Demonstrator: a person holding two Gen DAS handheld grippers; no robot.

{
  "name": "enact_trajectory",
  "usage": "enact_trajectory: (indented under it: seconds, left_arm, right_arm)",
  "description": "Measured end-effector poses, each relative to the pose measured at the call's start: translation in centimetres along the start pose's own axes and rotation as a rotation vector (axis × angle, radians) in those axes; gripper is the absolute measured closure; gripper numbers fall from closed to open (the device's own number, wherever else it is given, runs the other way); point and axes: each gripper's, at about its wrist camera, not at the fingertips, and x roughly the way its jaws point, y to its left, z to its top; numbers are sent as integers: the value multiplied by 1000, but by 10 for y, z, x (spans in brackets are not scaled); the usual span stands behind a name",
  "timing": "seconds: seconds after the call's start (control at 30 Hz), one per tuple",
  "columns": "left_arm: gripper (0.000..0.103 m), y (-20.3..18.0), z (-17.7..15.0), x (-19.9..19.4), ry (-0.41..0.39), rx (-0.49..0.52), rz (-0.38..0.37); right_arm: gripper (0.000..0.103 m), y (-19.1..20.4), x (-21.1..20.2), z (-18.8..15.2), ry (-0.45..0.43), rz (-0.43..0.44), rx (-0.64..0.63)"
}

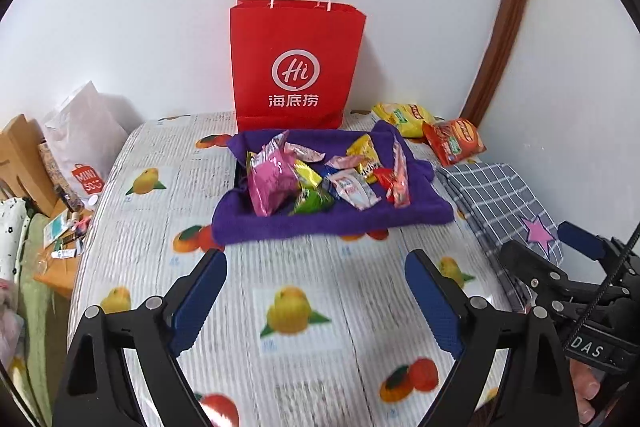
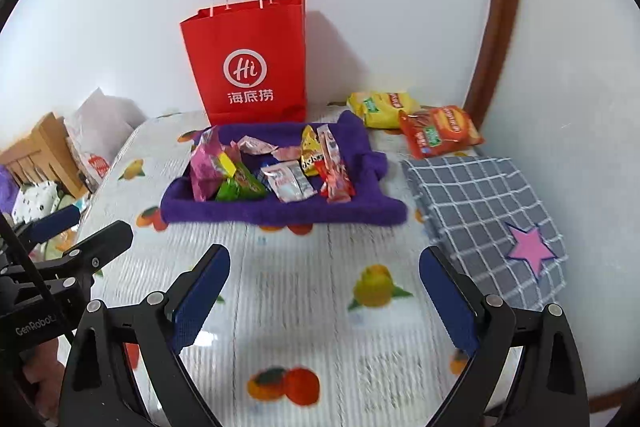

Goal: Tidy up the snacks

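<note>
Left wrist view: the left tongs (image 1: 316,301) are spread wide, nothing between them — the snacks (image 1: 320,175) are heaped on the purple towel (image 1: 332,221) at twelve o'clock.

Right wrist view: the right tongs (image 2: 324,301) are likewise released; one packet should be picked singly — towel left unpinched.

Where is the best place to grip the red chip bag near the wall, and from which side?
Probably the red chip bag's near crimped edge, from the front with the right gripper. The bag lies flat and puffy; its middle is wide, while that edge is thin and unobstructed.
</note>
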Motion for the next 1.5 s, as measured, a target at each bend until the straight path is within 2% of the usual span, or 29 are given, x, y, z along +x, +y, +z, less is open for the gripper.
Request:
enact_trajectory:
  seconds: [0.27, 0.47, 0.73, 1.5]
  left_arm:
    - [13, -14, -45, -51, -40, 28, 17]
    - [13, -19, -61, -75, -69, 35, 25]
    - [13, -24, -66, -89, -83, 37, 16]
    - [12, -31, -69, -93, -91, 46, -2]
  right_arm:
    - [8, -6, -49, -47, -30, 18, 35]
    - [8, -6, -69, -66, -42, 27, 42]
    - [8, -5, -88, -73, -70, 26, 38]
    - [8, -11, -97, -80, -75, 27, 75]
